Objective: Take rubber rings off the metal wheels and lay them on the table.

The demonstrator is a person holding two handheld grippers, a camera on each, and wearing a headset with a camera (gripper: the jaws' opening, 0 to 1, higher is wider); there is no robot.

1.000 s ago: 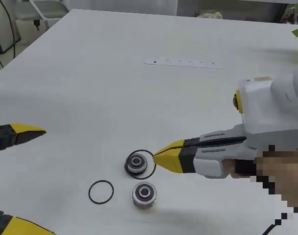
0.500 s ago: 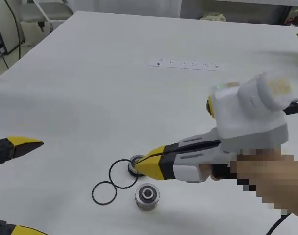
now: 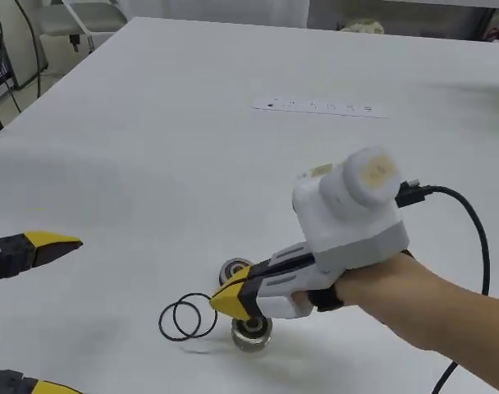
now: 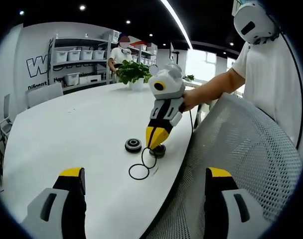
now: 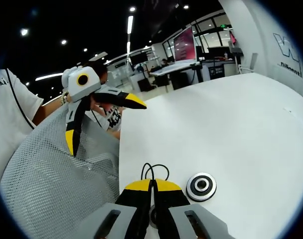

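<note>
A rubber ring [image 3: 202, 315] is pinched at the tip of the right gripper [image 3: 223, 300], whose jaws are pressed together on it, low over the white table [image 3: 233, 148]. It overlaps a second rubber ring [image 3: 174, 321], which lies flat on the tabletop. A metal wheel [image 3: 233, 269] is seen just beyond the yellow tip, and a second metal wheel [image 3: 251, 330] is partly hidden beneath it. The left gripper [image 3: 57, 314] is held well apart to the left, its jaws spread wide.

Rubber ring [image 3: 197, 317] in right hand-held gripper [image 3: 221, 300]
</note>
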